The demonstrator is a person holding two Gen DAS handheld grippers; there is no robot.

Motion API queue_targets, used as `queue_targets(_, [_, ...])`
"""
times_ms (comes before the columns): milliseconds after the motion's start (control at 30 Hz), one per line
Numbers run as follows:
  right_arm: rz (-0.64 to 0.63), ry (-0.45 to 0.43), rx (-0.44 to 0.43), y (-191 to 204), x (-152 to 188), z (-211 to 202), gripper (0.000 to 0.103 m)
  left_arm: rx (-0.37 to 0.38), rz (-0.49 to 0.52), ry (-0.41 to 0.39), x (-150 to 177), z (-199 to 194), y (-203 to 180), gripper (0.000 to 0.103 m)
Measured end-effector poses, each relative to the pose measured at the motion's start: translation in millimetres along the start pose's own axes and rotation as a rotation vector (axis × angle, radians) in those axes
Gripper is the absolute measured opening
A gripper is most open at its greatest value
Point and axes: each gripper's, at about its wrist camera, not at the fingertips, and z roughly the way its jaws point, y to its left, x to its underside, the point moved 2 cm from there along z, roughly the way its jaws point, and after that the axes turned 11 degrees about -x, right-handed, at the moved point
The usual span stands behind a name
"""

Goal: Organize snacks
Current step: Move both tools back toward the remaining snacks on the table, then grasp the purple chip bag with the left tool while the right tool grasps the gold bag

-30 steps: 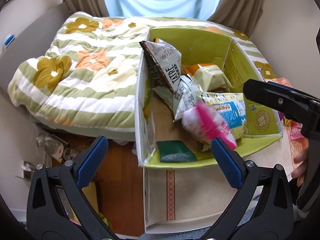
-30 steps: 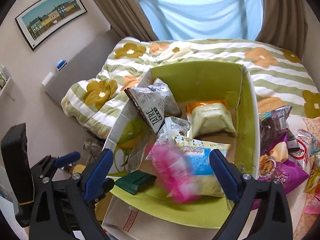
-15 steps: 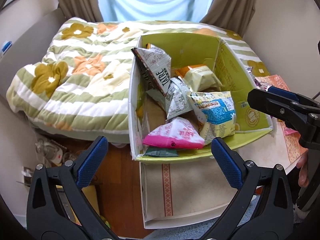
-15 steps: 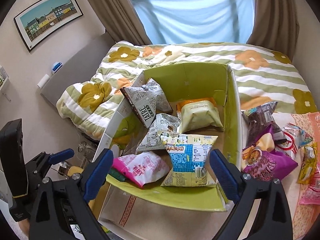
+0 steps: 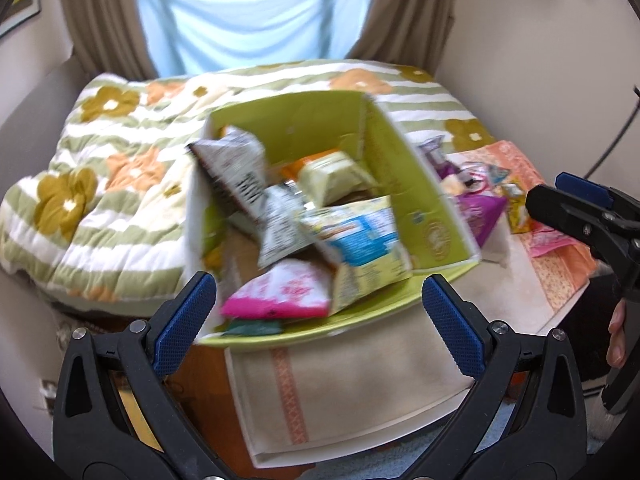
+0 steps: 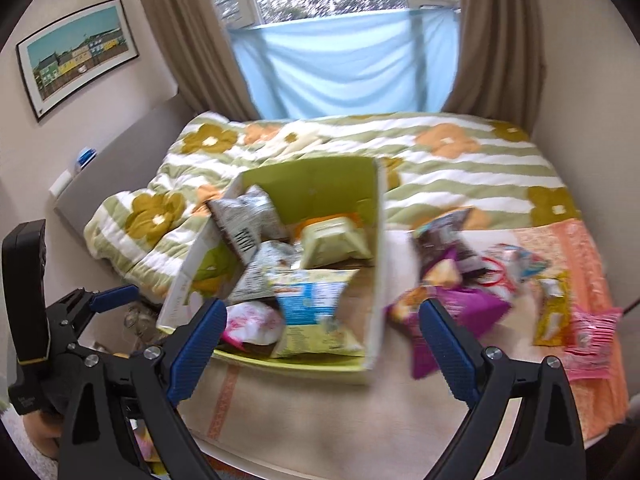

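Observation:
A green cardboard box [image 5: 404,168] [image 6: 320,184] stands on the low table and holds several snack bags. A pink bag [image 5: 280,294] [image 6: 250,320] lies at its near end beside a blue-and-yellow bag [image 5: 360,240] [image 6: 308,300]. My left gripper [image 5: 320,312] is open and empty, held back from the box's near edge. My right gripper [image 6: 320,340] is open and empty, above the box's near right corner. Loose snacks lie right of the box, among them a purple bag [image 6: 460,312] [image 5: 476,216] and a pink packet [image 6: 592,336].
A bed with a flowered green-striped quilt [image 5: 120,184] [image 6: 460,152] lies behind and left of the table. The beige table top [image 5: 352,372] [image 6: 340,412] shows in front of the box. An orange cloth [image 6: 568,248] covers the table's right end. Walls and curtains close in the room.
The pink bag dropped into the box's near end and came to rest. Both grippers have since pulled back and up; the right one has swung right toward the loose snacks.

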Motion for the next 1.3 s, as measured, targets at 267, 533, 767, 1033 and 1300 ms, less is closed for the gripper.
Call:
queue_targets(267, [0.035, -0.059, 0.104, -78.0, -4.0, -48.3, 0.096, 0.032, 0.073, -0.047, -26.0, -4.9, -81.2, 0.102])
queue_targets(533, [0.046, -0.01, 0.138, -174.1, -6.1, -63.5, 0.096, 0.021, 0.103, -0.02, -43.3, 12.9, -176.8, 0.102])
queue_targets(767, [0.041, 0.082, 0.099, -245.2, -3.9, -50.6, 0.096, -0.044, 0.106, 0.068, -51.3, 54.7, -238.4, 0.102])
queue_targets(1033, [0.008, 0.229, 0.037, -300.2, 4.9, -3.2, 0.096, -0.196, 0.131, 0.133, -49.6, 108.0, -270.7, 0.102])
queue_targets(1300, [-0.007, 0.314, 0.053, -324.6, 14.1, 41.4, 0.096, -0.331, 0.206, 0.163, -46.2, 150.4, -281.8, 0.102])
